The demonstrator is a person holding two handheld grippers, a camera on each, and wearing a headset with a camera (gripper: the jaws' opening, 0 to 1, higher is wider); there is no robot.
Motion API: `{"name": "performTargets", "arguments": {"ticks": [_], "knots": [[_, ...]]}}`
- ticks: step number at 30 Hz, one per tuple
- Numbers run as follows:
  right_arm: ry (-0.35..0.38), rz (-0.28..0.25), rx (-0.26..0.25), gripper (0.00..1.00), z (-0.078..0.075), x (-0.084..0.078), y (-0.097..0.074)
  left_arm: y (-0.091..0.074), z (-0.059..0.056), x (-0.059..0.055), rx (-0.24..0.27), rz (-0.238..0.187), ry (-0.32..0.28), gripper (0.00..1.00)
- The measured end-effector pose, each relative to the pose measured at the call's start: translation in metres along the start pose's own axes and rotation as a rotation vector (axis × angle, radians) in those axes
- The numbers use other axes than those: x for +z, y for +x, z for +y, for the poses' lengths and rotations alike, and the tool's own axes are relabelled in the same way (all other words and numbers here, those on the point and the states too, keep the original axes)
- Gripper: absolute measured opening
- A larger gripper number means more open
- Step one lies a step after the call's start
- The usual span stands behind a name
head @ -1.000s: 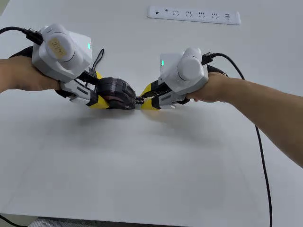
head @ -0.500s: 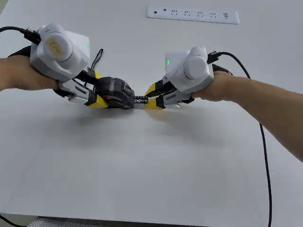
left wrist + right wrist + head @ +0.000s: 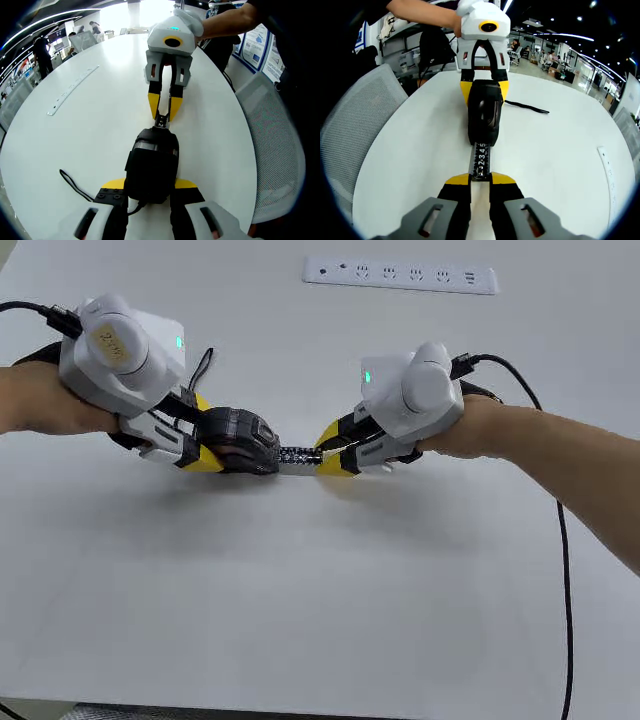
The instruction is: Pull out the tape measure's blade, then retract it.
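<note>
A black tape measure [image 3: 238,440] sits between the yellow-tipped fingers of my left gripper [image 3: 208,447], which is shut on its case [image 3: 151,165]. A short stretch of numbered blade [image 3: 297,455] runs out of the case to my right gripper [image 3: 331,460], which is shut on the blade's end [image 3: 479,170]. In the right gripper view the case [image 3: 485,111] stands on edge just past the blade, with the left gripper [image 3: 482,75] behind it. In the left gripper view the right gripper [image 3: 163,105] faces me beyond the case. The case's black wrist strap [image 3: 527,106] lies on the table.
The white table [image 3: 300,580] stretches wide in front of both grippers. A white power strip [image 3: 400,275] lies at the far edge. A black cable [image 3: 560,570] trails from the right gripper along the person's arm. Grey mesh chairs [image 3: 272,150] stand beside the table.
The right gripper has moved to the right, away from the case, drawing out a short length of blade. The left gripper and case have stayed nearly in place.
</note>
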State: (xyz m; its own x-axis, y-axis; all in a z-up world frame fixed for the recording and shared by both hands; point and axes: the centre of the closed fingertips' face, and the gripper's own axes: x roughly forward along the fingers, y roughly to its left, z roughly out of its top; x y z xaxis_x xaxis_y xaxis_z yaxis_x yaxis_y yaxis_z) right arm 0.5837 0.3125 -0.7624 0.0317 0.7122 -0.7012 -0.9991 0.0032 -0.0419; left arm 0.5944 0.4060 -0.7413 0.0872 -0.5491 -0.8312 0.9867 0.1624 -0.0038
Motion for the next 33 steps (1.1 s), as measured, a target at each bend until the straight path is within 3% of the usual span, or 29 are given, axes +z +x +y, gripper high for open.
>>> {"name": "performTargets", "arguments": {"ticks": [14,33], "knots": [[0.001,0.013,-0.002,0.11,0.002,-0.010,-0.008,0.001,-0.001,0.001,-0.001,-0.003,0.001,0.29],[0.005,0.042,0.000,0.11,0.001,-0.035,-0.034,0.001,0.000,0.002,0.001,-0.007,-0.007,0.29]]}}
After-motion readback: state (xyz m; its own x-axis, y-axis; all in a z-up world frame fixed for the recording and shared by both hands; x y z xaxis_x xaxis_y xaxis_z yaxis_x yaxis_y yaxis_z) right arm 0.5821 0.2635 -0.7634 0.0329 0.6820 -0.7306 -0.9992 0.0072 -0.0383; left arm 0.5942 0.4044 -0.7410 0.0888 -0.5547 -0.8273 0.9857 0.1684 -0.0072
